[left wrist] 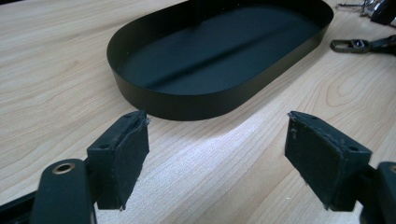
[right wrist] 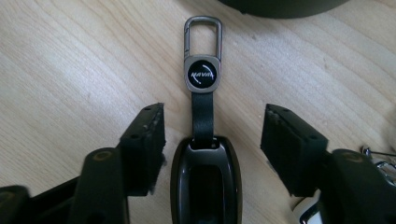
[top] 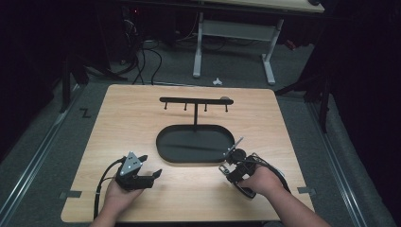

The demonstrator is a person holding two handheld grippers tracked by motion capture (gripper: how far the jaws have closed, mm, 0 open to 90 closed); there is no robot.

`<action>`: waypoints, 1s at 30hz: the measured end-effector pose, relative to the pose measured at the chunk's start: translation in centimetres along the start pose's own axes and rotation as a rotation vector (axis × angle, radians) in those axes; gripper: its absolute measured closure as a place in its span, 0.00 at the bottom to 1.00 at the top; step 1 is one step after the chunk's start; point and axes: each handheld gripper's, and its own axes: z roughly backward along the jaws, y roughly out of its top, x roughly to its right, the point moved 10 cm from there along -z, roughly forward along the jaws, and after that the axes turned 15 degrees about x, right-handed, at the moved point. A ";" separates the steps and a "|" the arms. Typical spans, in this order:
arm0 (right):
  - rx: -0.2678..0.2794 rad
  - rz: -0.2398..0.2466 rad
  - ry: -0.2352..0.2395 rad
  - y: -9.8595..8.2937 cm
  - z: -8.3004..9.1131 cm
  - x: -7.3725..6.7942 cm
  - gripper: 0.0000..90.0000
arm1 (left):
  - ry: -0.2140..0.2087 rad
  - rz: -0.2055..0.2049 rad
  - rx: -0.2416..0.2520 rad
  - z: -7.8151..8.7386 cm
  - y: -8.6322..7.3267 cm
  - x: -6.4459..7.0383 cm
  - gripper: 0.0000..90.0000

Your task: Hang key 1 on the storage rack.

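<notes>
A dark key fob (right wrist: 205, 186) lies on the wooden table, its leather strap leading to a round badge and a metal snap clip (right wrist: 202, 32) that points at the black oval tray (right wrist: 280, 7). My right gripper (right wrist: 214, 126) is open, one jaw on each side of the fob and neither touching it. In the high view, the right gripper (top: 231, 164) sits at the tray's front right rim (top: 227, 153). My left gripper (top: 151, 166) rests open near the table's front left. Its own view looks past the open jaws (left wrist: 217, 154) to the tray (left wrist: 187, 100) and the clip (left wrist: 355, 45).
A black T-shaped stand (top: 196, 101) with several small hooks rises behind the tray. Silver keys (right wrist: 378, 158) lie by the right jaw. The wooden table (top: 127, 123) has bare room left of the tray and along the front edge. A desk frame stands beyond the table.
</notes>
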 end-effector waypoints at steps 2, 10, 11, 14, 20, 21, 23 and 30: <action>-0.011 0.014 0.004 0.1 -0.2 0.1 0.51 | -0.007 0.016 0.014 0.1 0.4 0.1 0.25; -0.042 0.014 0.035 0.1 -0.4 -0.2 0.60 | -0.013 -0.020 0.021 0.1 0.8 0.5 0.21; -0.048 0.024 0.037 0.1 -0.5 -0.2 0.62 | -0.008 -0.022 0.023 0.1 0.8 0.5 0.20; -0.056 0.034 0.044 0.3 -0.5 -0.4 0.67 | 0.013 -0.017 0.035 0.3 1.0 0.1 0.20; -0.084 0.040 0.039 0.6 -0.8 -0.5 0.72 | 0.031 0.002 0.027 0.4 0.5 -0.7 0.21; -0.084 0.040 0.039 0.6 -0.8 -0.5 0.72 | 0.031 0.002 0.027 0.4 0.5 -0.7 0.21; -0.086 0.038 0.040 0.6 -0.8 -0.5 0.72 | 0.028 -0.002 0.016 0.3 0.3 -0.6 0.21; -0.107 0.034 0.041 0.4 -1.0 -0.5 0.75 | 0.018 -0.014 0.014 0.3 0.3 -0.3 0.22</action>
